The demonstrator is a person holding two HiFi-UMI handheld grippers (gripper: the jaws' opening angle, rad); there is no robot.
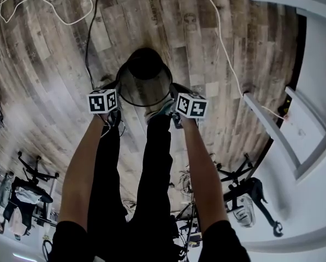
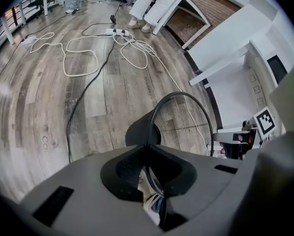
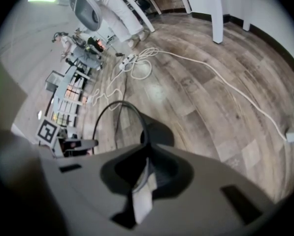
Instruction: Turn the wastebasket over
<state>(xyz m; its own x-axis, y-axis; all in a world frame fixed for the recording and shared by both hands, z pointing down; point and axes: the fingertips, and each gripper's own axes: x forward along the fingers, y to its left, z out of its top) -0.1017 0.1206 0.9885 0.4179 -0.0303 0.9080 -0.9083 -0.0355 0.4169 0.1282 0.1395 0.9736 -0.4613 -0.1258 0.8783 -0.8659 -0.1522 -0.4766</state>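
Pinching the thin rim from opposite sides, the two grippers carry a round black wire-mesh wastebasket (image 1: 145,81) at the centre of the head view, just in front of the person's legs. Its open mouth faces up towards the camera and its dark solid base points away at the grey wood-plank floor (image 1: 48,64). I can't tell whether the base rests on the floor or hangs just above it.

The left hand-held gripper (image 2: 149,167) has its jaws nearly together with the rim wire clamped between them. The right hand-held gripper (image 3: 146,162) pinches the far side of the rim the same way.

To my eye the flip has not begun. The grip is the worry: each hold is only on a narrow wire, so as the basket swings over, the rim could twist in the pads and slip out. If one side lets go first, the basket would swing into the person's shoe (image 1: 160,109) or roll towards the white cable (image 1: 223,51) at upper right.
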